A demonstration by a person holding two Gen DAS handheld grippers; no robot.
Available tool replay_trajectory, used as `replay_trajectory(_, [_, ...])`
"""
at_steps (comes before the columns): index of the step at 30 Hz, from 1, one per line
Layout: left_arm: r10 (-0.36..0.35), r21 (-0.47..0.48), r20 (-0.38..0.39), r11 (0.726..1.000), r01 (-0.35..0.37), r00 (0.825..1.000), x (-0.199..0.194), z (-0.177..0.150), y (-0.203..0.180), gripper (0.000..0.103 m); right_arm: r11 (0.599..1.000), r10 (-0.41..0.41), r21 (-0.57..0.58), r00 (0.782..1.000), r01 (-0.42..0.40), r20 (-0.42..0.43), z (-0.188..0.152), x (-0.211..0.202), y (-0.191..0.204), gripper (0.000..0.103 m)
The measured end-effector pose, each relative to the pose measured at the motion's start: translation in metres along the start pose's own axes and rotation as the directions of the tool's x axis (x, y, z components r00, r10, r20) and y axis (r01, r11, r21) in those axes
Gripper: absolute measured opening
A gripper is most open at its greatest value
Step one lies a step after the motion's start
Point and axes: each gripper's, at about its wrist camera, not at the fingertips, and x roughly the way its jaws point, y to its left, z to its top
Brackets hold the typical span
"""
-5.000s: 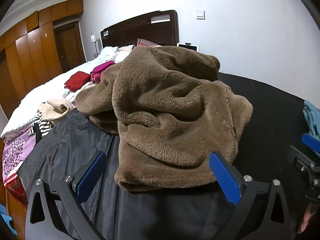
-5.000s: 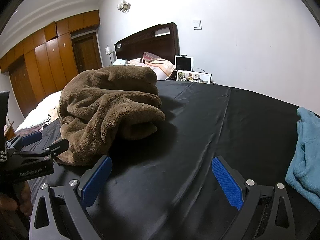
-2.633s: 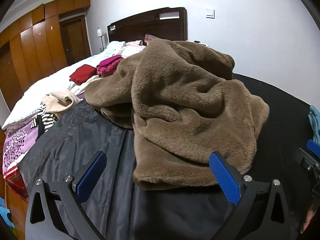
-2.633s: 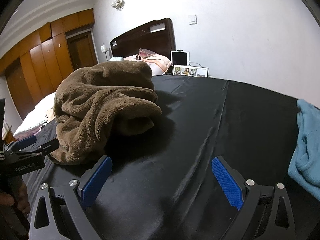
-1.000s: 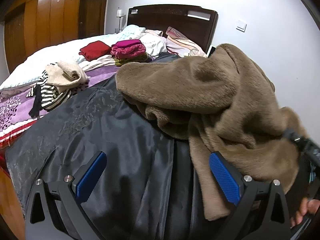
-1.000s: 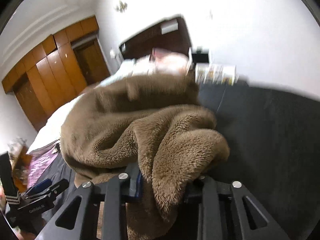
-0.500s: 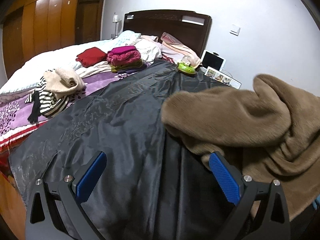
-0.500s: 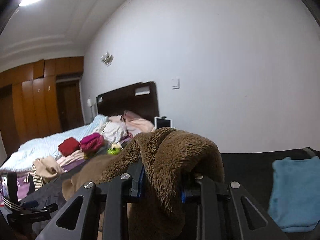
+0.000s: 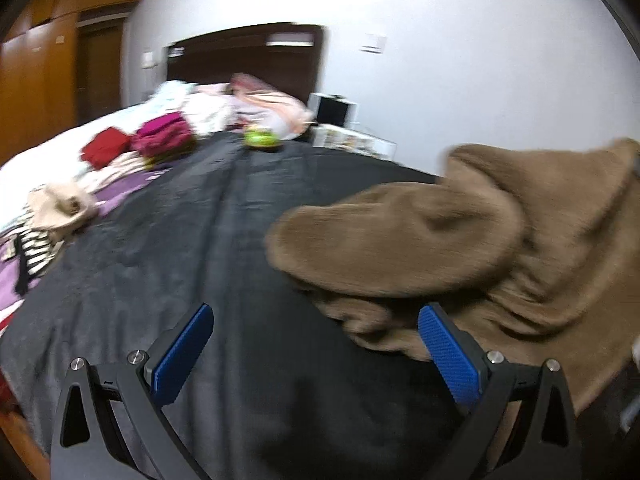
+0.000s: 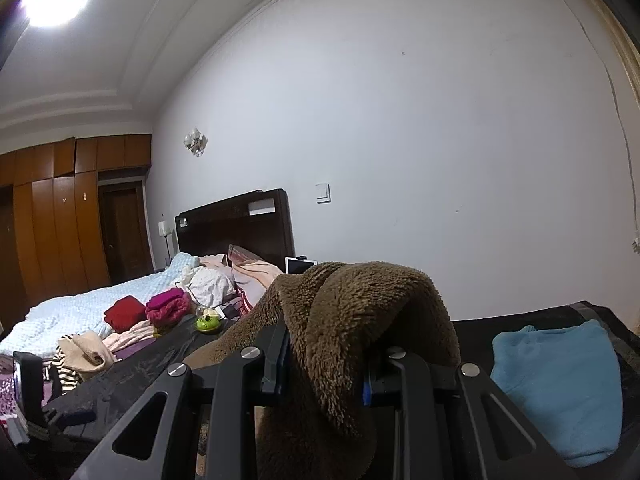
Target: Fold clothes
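A brown fleece garment point(image 9: 500, 248) hangs lifted on the right of the left wrist view, its lower folds trailing onto the black sheet point(image 9: 168, 264). My right gripper point(image 10: 326, 364) is shut on a bunched fold of the brown fleece garment point(image 10: 352, 312), held up well above the bed. My left gripper point(image 9: 316, 344) is open over the black sheet, with nothing between its blue pads point(image 9: 184, 348); the garment's edge lies just beyond its right fingertip.
A folded light-blue garment point(image 10: 560, 380) lies on the black sheet at the right. Red point(image 10: 125, 313) and magenta point(image 10: 168, 307) folded clothes, a cream and striped heap point(image 10: 82, 354) and a green toy point(image 10: 208, 322) sit toward the headboard point(image 10: 236, 224). A wardrobe point(image 10: 48, 232) lines the left wall.
My right gripper closed on the brown garment and raised it off the bed to the right. The left gripper stayed open and now faces uncovered black sheet.
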Motion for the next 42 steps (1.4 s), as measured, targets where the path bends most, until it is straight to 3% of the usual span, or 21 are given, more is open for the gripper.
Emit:
replay_trajectory(4, [-0.161, 0.119, 0.021, 0.980, 0.158, 0.987, -0.023, -0.007, -0.042, 0.103, 0.999, 0.034, -0.016, 0.999, -0.034, -0.017, 0.003, -0.006, 0.001, 0.027])
replay_trajectory(9, [-0.335, 0.272, 0.015, 0.908, 0.318, 0.942, -0.046, -0.019, -0.093, 0.103, 0.996, 0.074, -0.054, 0.997, -0.075, -0.025, 0.005, -0.015, 0.008, 0.027])
replay_trajectory(12, [-0.374, 0.364, -0.001, 0.864, 0.349, 0.927, -0.052, -0.031, -0.118, 0.103, 0.995, 0.086, -0.057, 0.996, -0.088, -0.022, 0.007, -0.021, 0.009, 0.027])
replay_trajectory(14, [-0.341, 0.424, 0.013, 0.853, 0.304, 0.940, -0.050, -0.040, -0.136, 0.103, 0.994, 0.095, -0.054, 0.995, -0.095, -0.009, 0.010, -0.029, 0.007, 0.027])
replay_trajectory(18, [-0.222, 0.427, 0.016, 0.883, 0.194, 0.975, -0.028, -0.043, -0.153, 0.103, 0.993, 0.113, -0.042, 0.993, -0.112, 0.036, 0.022, -0.046, 0.006, 0.027])
replay_trajectory(23, [-0.149, 0.308, 0.048, 0.943, 0.127, 0.988, -0.022, -0.025, -0.136, 0.103, 0.995, 0.082, -0.074, 0.989, -0.073, 0.127, 0.042, -0.076, 0.004, 0.027])
replay_trajectory(27, [-0.130, 0.229, 0.154, 0.969, 0.093, 0.979, -0.046, -0.002, -0.118, 0.103, 0.996, 0.056, -0.081, 0.981, -0.041, 0.185, 0.054, -0.099, 0.000, 0.027])
replay_trajectory(32, [-0.108, 0.219, 0.264, 0.974, 0.050, 0.959, -0.082, 0.014, -0.105, 0.103, 0.996, 0.025, -0.093, 0.958, 0.002, 0.285, 0.068, -0.132, 0.004, 0.027])
replay_trajectory(35, [-0.088, 0.198, 0.316, 0.980, 0.025, 0.945, -0.099, 0.020, -0.091, 0.103, 0.993, 0.013, -0.116, 0.932, 0.031, 0.362, 0.079, -0.154, 0.011, 0.027])
replay_trajectory(37, [-0.078, 0.175, 0.338, 0.984, 0.019, 0.938, -0.101, 0.025, -0.077, 0.103, 0.986, 0.001, -0.151, 0.899, 0.072, 0.439, 0.087, -0.172, 0.021, 0.027])
replay_trajectory(39, [-0.068, 0.149, 0.342, 0.989, 0.017, 0.937, -0.100, 0.028, -0.066, 0.103, 0.981, 0.019, -0.183, 0.897, 0.069, 0.442, 0.096, -0.180, 0.031, 0.027])
replay_trajectory(42, [-0.048, 0.125, 0.323, 0.992, 0.008, 0.945, -0.091, 0.028, -0.056, 0.103, 0.980, 0.041, -0.196, 0.916, 0.042, 0.400, 0.098, -0.175, 0.035, 0.028])
